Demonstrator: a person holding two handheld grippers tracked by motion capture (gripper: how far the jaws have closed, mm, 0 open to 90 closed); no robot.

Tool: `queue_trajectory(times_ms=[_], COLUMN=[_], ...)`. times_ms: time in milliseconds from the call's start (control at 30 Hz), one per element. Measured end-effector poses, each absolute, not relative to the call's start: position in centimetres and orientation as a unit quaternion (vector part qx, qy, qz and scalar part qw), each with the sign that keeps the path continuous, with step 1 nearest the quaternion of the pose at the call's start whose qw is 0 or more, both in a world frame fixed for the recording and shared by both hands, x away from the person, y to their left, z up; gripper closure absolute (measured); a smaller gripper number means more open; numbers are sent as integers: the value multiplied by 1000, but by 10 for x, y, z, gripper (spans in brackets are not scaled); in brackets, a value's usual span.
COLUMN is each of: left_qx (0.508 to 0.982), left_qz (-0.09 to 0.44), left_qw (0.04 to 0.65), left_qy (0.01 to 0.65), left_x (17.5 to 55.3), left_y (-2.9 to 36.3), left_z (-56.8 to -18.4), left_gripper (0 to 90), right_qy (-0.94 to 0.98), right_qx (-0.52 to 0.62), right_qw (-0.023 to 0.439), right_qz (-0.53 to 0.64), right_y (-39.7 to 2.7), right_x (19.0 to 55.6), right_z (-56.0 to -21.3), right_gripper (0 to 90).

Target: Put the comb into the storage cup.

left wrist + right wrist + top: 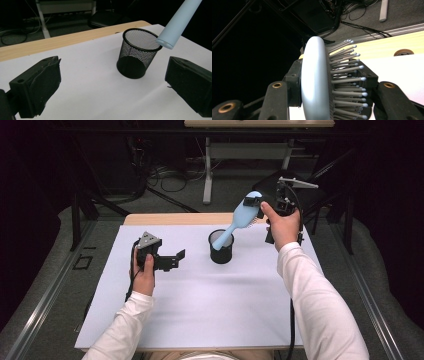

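The right claw (261, 211) is clamped on the hairbrush (239, 219) head so the handle slants down below it, probably into the mesh cup (221, 247), while the left claw (176, 258) waits open nearby.

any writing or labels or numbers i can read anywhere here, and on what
None: no word, label, brand, number or sign can be read in these views.
The light blue hairbrush is plain, as is the black mesh cup.
The white table cover is blank.
The left gripper and right gripper carry no legible marking.
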State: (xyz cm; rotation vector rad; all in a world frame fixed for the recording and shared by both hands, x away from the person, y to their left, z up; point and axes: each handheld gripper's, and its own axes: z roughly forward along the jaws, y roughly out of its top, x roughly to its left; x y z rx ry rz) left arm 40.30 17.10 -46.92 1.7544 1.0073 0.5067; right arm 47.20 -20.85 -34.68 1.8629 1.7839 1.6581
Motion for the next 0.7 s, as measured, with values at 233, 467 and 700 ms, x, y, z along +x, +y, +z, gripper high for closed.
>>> queue_trajectory(times_ms=[233, 467, 700], left_qx=[727, 727, 728], left_qz=[210, 203, 199], left_qw=[495, 493, 494], left_qy=[427, 434, 431], left_x=[405, 406, 406], left_y=[172, 175, 175], left_z=[-471, -471, -472], left_gripper=[4, 4, 4], right_qy=[580, 578, 579], right_qx=[606, 607, 608], right_qw=[46, 59, 73], right_qz=[543, 543, 538], right_y=[-207, -205, -204], right_x=[474, 475, 479], right_z=[-346, -346, -347], right_gripper=[491, 491, 491])
